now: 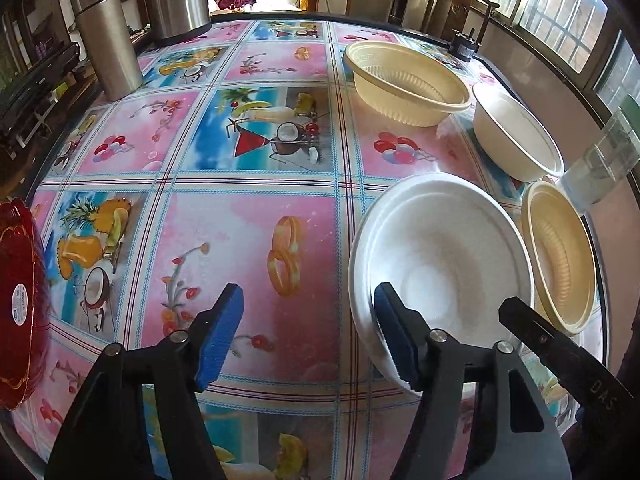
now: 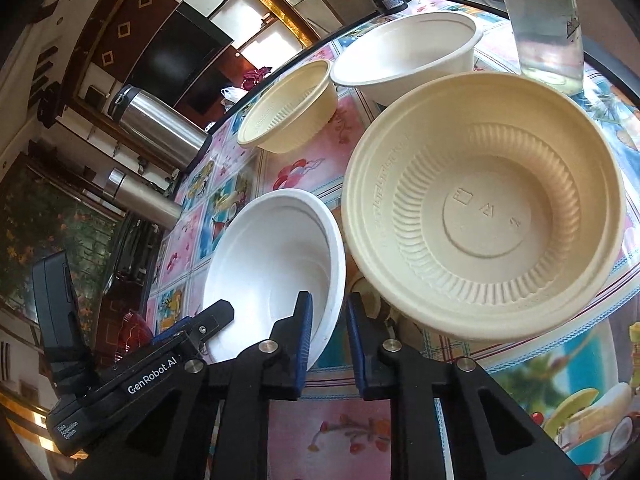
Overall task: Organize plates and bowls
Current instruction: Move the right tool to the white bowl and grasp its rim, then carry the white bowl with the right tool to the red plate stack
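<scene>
The right claw (image 2: pixel 325 344) is nearly closed, its two blue pads straddling the near rim of the white bowl (image 2: pixel 276 272), one pad inside the rim and one outside. Whether the pads already pinch the rim I cannot tell; a sliver of gap shows. The left claw (image 1: pixel 310 336) hangs wide open and empty over the tablecloth (image 1: pixel 240 240), its right pad just beside the same bowl's rim, probably waiting to steady or receive it. The white bowl sits tilted, likely levered up by the rim grip so it can go into a stack. Just beyond it stands a ribbed cream bowl (image 2: pixel 484 208), then a plain cream bowl (image 2: pixel 404 52) and another ribbed bowl (image 2: pixel 292 108). A red plate (image 1: pixel 18 304) lies well apart at the left edge.
</scene>
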The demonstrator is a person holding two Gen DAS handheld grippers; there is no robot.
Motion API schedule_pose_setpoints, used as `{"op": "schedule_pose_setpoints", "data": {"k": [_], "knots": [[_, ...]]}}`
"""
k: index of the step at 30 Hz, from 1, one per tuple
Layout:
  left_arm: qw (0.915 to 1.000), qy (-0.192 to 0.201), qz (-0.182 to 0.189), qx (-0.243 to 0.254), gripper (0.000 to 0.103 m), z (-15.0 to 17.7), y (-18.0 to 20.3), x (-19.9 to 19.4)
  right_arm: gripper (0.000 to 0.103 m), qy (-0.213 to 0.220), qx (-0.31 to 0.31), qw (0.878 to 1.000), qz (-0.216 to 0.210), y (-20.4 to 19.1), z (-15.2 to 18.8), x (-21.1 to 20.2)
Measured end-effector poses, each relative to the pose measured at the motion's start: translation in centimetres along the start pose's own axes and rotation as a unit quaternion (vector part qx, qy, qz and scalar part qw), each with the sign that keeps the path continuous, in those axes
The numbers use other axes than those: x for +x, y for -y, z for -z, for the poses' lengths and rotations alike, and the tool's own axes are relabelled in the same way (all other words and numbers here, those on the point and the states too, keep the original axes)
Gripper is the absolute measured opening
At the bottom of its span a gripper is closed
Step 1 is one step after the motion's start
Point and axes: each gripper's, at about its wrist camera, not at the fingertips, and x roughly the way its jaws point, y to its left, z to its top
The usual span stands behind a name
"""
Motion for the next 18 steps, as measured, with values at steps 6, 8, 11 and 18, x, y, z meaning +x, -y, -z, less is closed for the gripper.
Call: {"op": "schedule_pose_setpoints", "data": {"k": [6, 8, 11, 18], "knots": [[0.9999, 0.004, 0.013, 0.008, 0.038, 0.4, 0.5, -0.2, 0.012, 0.002, -0.006, 1.000, -0.003, -0.5, 0.5, -0.3], [0.9998, 0.003, 0.018, 0.010, 0.032, 0.5, 0.6, -0.4, 0.011, 0.002, -0.006, 1.000, 0.000, -0.7, 0.7, -0.3], [0.9996, 0.003, 0.027, 0.009, 0.027, 0.8, 0.6, -0.5, 0.010, 0.002, -0.002, 1.000, 0.001, -0.5, 0.9, -0.5], [0.9981, 0.001, 0.060, 0.011, 0.014, 1.7, 0.4, -0.9, 0.008, 0.002, 0.009, 1.000, -0.004, -0.3, 1.6, -1.2]]}}
